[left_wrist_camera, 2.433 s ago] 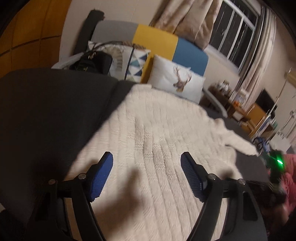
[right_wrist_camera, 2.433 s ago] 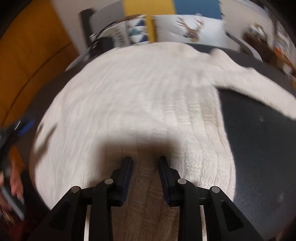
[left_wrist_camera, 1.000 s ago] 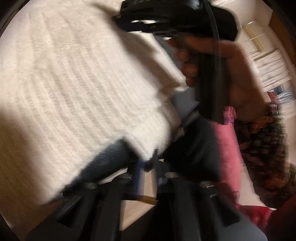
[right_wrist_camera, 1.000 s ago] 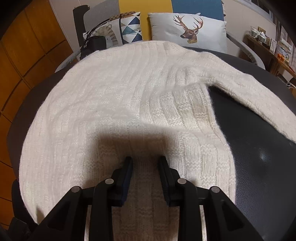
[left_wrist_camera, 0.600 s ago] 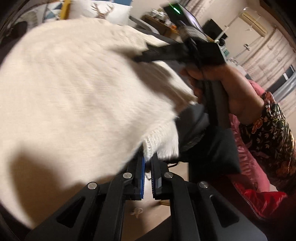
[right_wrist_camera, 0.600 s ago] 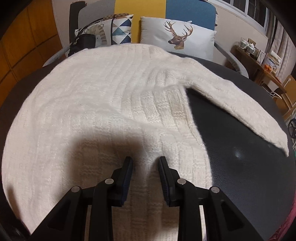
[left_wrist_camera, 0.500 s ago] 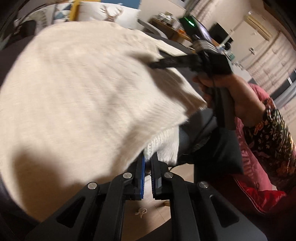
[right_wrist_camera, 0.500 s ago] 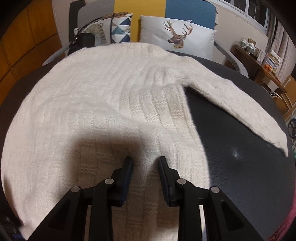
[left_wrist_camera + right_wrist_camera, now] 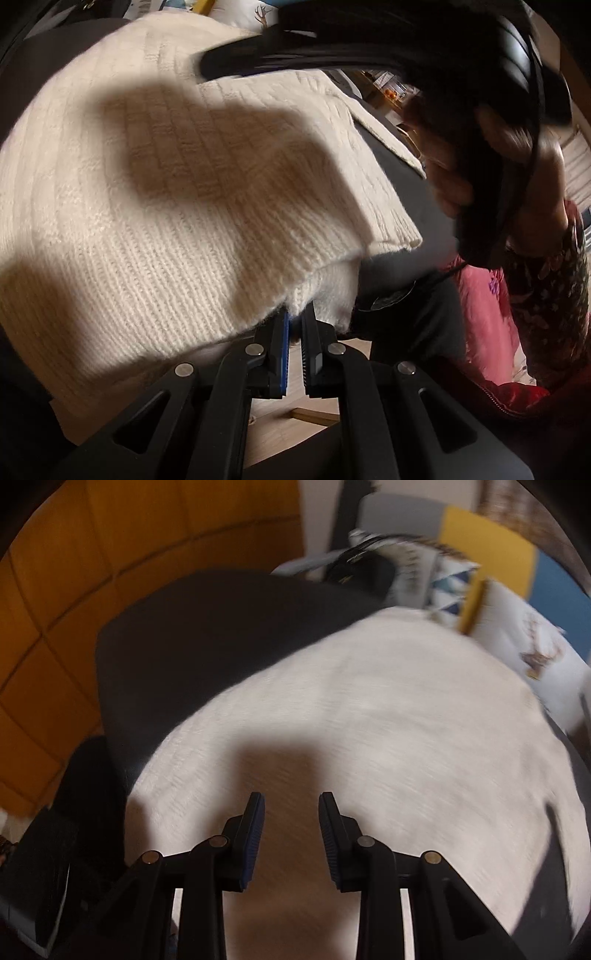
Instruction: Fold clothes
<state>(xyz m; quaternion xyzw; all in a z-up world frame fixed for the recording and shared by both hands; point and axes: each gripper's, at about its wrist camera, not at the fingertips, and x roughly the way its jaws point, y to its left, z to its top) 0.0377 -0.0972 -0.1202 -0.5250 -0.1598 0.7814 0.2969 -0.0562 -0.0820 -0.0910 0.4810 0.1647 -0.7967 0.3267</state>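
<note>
The left gripper (image 9: 293,317) has its jaws pinched nearly together on the hem corner of the cream sweater (image 9: 177,192), with only a thin slice of knit between the blue pads; that edge hangs just past the near rim of the dark table (image 9: 207,627). Further right in the left wrist view, the person's right hand (image 9: 491,173) carries the other tool above the garment. The right gripper (image 9: 291,805) hovers over the sweater's body with its jaws parted and nothing between them. That view is smeared by motion, so I cannot tell whether the fingertips touch the fabric.

The sweater lies spread across most of the table, one sleeve trailing toward the right edge.

My worry is the left grip: so little knit is caught that a quick pull could slip it free or stretch the hem. With the right tool off the cloth, dragging one corner alone may skew the whole piece or slide it off the table.

The sweater is a thick, loose rib knit with blocky vertical panels, soft and stretchy. The tabletop looks smooth and slightly glossy, offering little friction.
</note>
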